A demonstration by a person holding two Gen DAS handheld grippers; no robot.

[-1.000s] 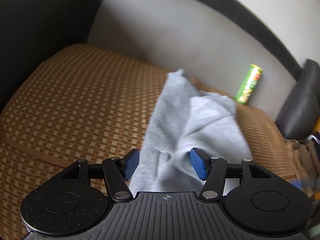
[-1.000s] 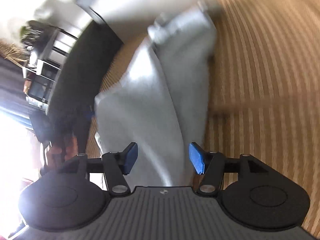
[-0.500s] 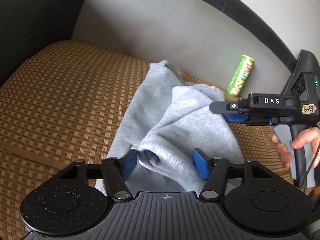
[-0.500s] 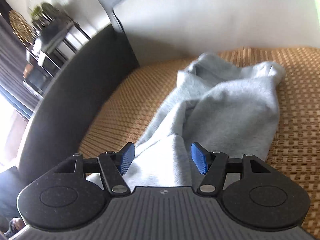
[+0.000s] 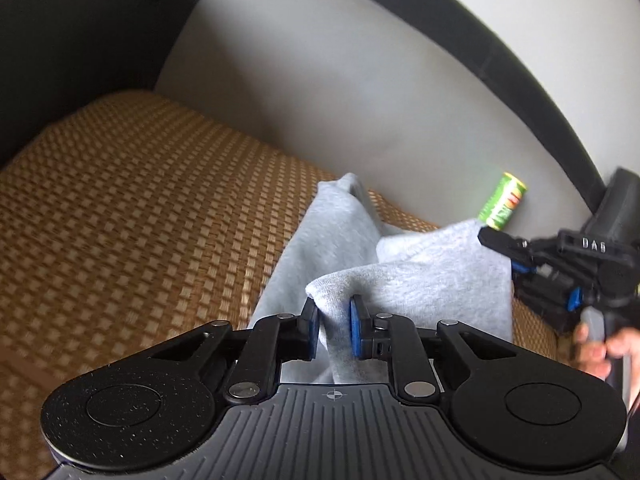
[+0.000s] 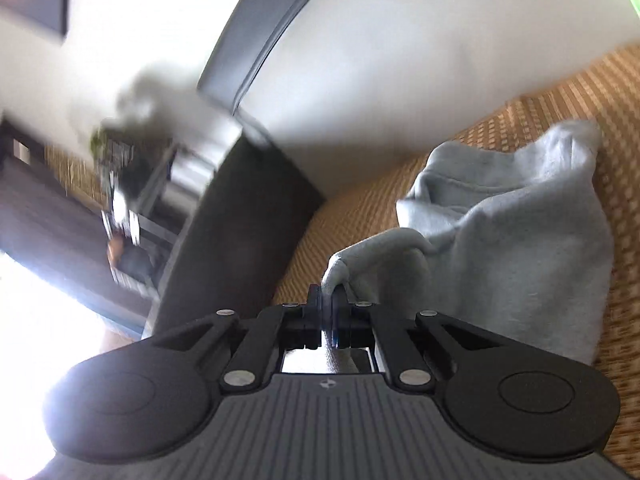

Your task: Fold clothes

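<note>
A crumpled light grey garment lies on the brown woven mat of a sofa seat. My left gripper has a raised fold of it between its blue pads, and its jaws are closing on that fold. In the right wrist view the same grey garment spreads to the right, and my right gripper is shut on a thin edge of it. The right gripper also shows at the right of the left wrist view, at the garment's far corner, with a person's hand on its handle.
A green can stands against the grey sofa back beyond the garment. A dark armrest bounds the mat on the left. In the right wrist view, blurred shelves and a bright window lie past the armrest.
Both grippers were open around the garment and have closed on it. The left now pinches a raised fold, the right a thin edge. The right gripper came into the left wrist view.
</note>
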